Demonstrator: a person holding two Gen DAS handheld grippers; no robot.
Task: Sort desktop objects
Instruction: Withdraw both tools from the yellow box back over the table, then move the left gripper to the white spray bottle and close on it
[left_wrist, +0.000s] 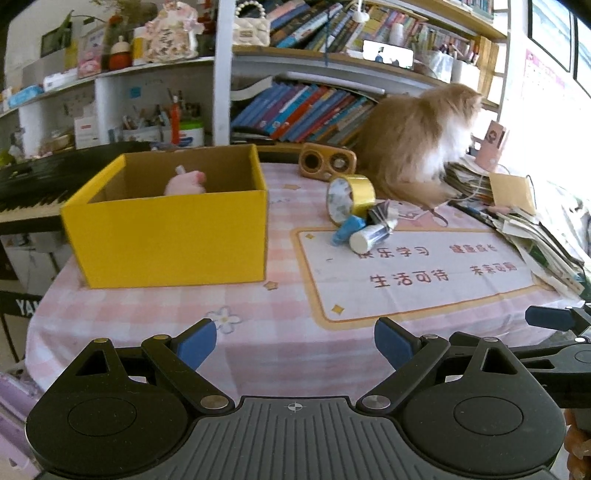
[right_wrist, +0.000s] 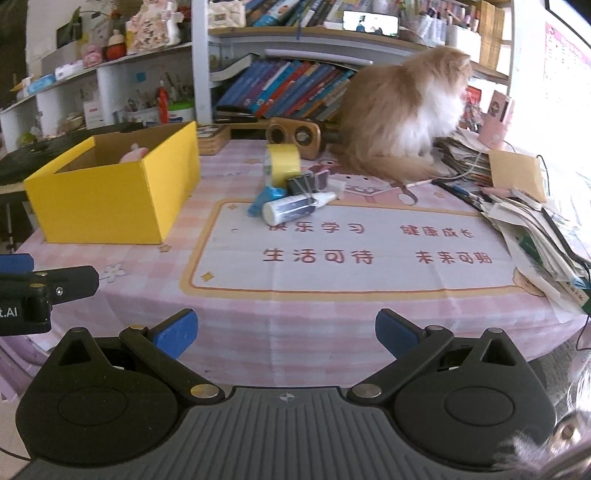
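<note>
Yellow box (left_wrist: 166, 236) sits surface left w/ pink item inside. Centre pile: tape roll (left_wrist: 351, 197), blue piece, white tube (left_wrist: 369, 238) — light, rigid, tube may roll; grip mid-body. Left tongs (left_wrist: 295, 343) and right tongs (right_wrist: 286, 330) both spread, empty.

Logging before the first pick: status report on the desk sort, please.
Both hand-held grippers open, empty. Small pile unsorted beside yellow box. Cat sitting behind pile.
</note>
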